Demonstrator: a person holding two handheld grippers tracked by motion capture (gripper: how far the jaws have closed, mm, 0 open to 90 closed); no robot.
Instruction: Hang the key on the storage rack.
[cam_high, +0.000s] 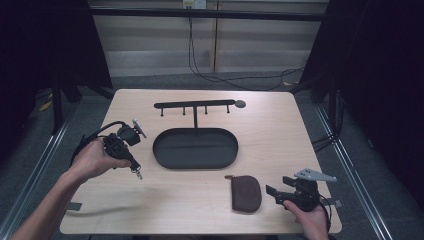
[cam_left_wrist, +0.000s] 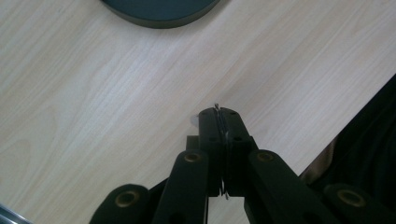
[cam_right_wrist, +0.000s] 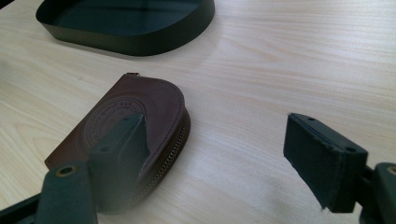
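Left gripper (cam_high: 134, 169) fingers pressed together, pinching thin metal key ring (cam_left_wrist: 218, 122), near left of tray (cam_high: 162, 155); ring light, stiff, slippery, so grip flat across wire; right gripper (cam_right_wrist: 224, 158) fingers spread beside pouch (cam_right_wrist: 135, 116).

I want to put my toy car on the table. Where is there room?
The widest bare wood lies along the near edge, between the left gripper and the brown pouch. The far right corner, past the hook rack, is free too. It is crowded in the middle around the black tray, and near right where the right gripper sits beside the pouch.
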